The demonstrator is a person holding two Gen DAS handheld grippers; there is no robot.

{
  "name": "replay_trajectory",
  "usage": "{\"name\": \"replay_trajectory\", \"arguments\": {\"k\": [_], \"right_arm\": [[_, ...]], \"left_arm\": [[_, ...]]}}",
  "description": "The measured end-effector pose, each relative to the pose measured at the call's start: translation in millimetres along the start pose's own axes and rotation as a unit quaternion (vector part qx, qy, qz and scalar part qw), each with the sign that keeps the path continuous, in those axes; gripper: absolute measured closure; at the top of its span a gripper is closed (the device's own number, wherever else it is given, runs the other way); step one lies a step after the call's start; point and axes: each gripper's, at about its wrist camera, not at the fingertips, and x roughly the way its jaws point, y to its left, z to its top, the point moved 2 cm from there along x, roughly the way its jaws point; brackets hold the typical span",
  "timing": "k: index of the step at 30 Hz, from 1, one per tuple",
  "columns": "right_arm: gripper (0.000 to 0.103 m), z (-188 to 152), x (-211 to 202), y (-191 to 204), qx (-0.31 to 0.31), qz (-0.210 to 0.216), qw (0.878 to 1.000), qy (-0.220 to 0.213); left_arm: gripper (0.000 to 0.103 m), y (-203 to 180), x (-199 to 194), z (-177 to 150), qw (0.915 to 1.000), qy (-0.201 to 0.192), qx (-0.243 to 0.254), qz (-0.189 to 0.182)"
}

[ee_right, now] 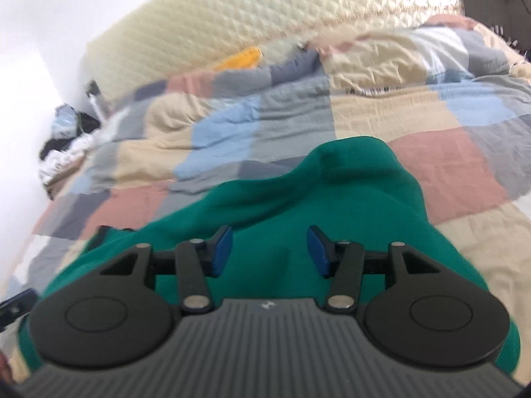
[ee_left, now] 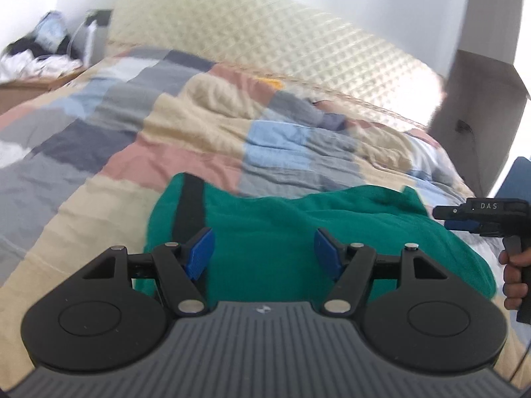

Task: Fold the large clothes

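Observation:
A green garment (ee_left: pixel 265 219) with a black stripe (ee_left: pixel 189 205) lies bunched on the patchwork quilt (ee_left: pixel 99 139) of a bed. My left gripper (ee_left: pixel 264 242) hovers over its near part, open, with only cloth beneath the blue pads (ee_left: pixel 200 252). At the garment's right edge a hand (ee_left: pixel 512 275) holds my right gripper (ee_left: pixel 446 219), seen from the side. In the right wrist view that gripper (ee_right: pixel 268 240) is open above the green garment (ee_right: pixel 298 192), nothing pinched between its fingers. The garment's far fold rises in a hump.
The quilt (ee_right: pixel 431 165) is rumpled toward the cream quilted headboard (ee_left: pixel 265 43). A yellow item (ee_right: pixel 239 59) lies near the headboard. Clothes and clutter (ee_left: pixel 39 49) pile beside the bed at the left. A grey wall corner (ee_left: pixel 481 99) stands at the right.

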Motion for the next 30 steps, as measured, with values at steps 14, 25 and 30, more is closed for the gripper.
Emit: {"name": "replay_trajectory", "arguments": {"k": [14,25,30], "right_arm": [[0.05,-61,0,57,-0.076,0.046,0.996,0.005],[0.05,-75,16,65,-0.133,0.042,0.99,0.016],[0.05,-62,-7,56,-0.088,0.06,0.994,0.028]], "left_arm": [[0.032,-41,16,-34,0.9974,0.048,0.053,0.0],[0.031,-36,40,-49,0.9942,0.076,0.074,0.015],[0.031,-31,15,-42,0.9975,0.056,0.042,0.007]]}}
